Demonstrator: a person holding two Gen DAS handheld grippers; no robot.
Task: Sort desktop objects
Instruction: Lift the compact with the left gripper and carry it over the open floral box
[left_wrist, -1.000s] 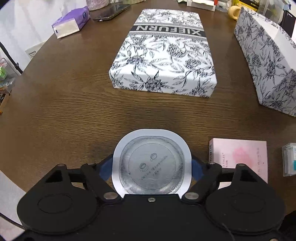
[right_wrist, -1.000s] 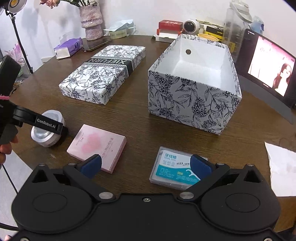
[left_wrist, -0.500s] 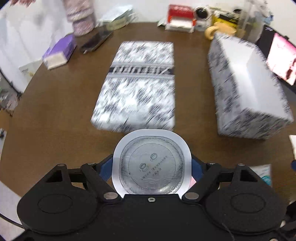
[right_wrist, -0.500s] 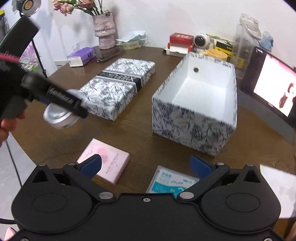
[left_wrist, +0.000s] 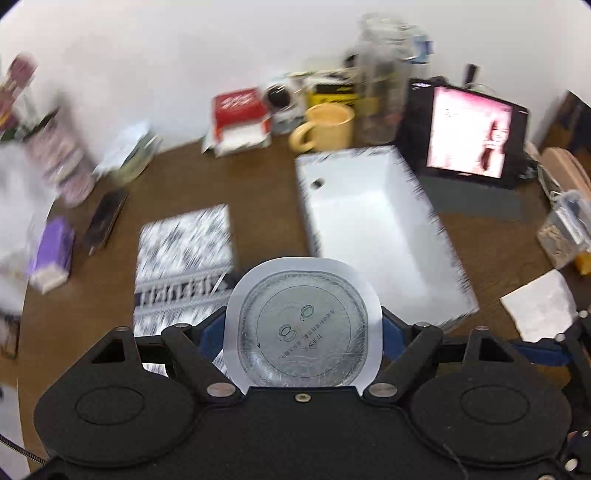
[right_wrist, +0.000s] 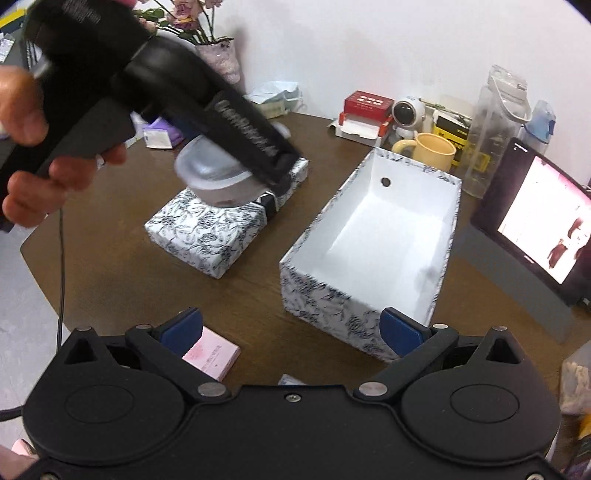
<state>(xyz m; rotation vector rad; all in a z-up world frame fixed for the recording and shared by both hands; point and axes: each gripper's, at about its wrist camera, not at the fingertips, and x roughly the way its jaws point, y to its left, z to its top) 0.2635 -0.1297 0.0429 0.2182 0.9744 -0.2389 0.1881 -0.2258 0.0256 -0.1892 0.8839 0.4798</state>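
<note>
My left gripper pinches a small sealed cup between its blue pads, low in the middle of the left wrist view; in the right wrist view that cup hangs in the upper left, in the air above the patterned lid. My right gripper is spread wide with nothing in it at the bottom of its frame, the open white box on the table ahead, right of center, and a pink packet beside its left pad.

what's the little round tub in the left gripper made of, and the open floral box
Round tub: looks like translucent plastic with a shiny crinkled foil seal, printed. Open floral box: likely rigid cardboard, matte printed paper outside, plain white inside, with crisp folded edges.
</note>
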